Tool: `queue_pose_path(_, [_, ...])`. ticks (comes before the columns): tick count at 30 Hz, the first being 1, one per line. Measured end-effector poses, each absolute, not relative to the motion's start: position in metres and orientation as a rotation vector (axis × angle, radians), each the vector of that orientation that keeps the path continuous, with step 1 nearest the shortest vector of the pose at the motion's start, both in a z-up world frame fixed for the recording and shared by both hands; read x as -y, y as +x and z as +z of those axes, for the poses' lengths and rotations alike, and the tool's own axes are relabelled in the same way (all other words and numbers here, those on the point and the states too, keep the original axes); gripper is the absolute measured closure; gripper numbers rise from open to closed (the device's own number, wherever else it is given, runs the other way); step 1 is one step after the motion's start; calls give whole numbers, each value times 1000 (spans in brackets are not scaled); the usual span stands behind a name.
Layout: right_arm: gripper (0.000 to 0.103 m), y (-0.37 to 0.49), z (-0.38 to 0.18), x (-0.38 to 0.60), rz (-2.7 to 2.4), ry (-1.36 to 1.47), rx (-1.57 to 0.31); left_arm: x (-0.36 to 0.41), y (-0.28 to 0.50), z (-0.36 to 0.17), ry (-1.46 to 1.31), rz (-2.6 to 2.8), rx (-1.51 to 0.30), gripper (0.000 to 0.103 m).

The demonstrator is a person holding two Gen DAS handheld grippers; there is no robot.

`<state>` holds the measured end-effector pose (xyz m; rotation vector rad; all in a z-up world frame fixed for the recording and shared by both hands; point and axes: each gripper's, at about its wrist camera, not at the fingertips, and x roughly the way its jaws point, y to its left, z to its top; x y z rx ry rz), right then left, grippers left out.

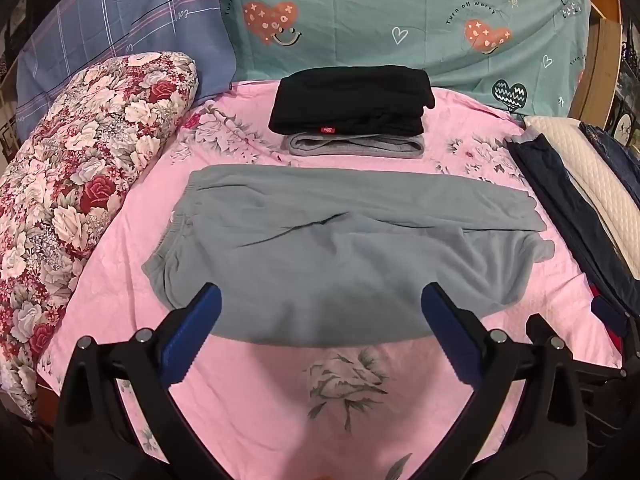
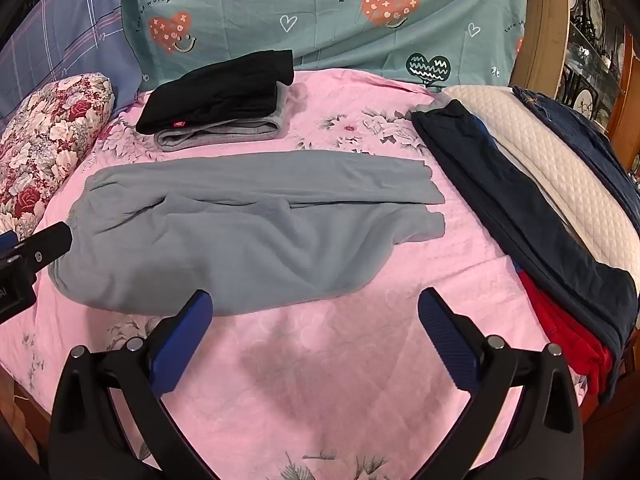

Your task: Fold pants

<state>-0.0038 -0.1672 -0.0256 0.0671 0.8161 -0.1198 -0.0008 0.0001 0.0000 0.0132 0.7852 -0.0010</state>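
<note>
1. the grey-blue pants (image 1: 340,248) lie flat across the middle of the pink floral sheet (image 1: 280,392), soft and fleecy, waistband to the left, one leg folded over the other, with the leg ends uneven at the right.
2. the left gripper (image 1: 320,304) hovers over the pants' near edge, jaws spread wide, with ribbed blue pads (image 1: 192,340) on black arms, nothing between them.
3. the right gripper (image 2: 316,308) is equally wide and empty, above bare sheet just short of the pants.
4. behind lies a folded black garment (image 1: 352,100) with a small red tag (too small to read) stacked on a folded grey garment (image 1: 356,146).
5. the teal pillowcase (image 1: 400,20) reads "turn off worry" over orange hearts.
6. left lies a rose-print bolster (image 1: 80,184); right, dark navy clothes (image 2: 520,216) beside a quilted cream pillow (image 2: 560,176).
</note>
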Motion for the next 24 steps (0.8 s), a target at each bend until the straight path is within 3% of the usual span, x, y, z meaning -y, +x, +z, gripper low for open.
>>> queue_pose_path(24, [1, -2, -32, 167, -117, 75, -823, -8, 7, -11, -9, 5, -819, 2])
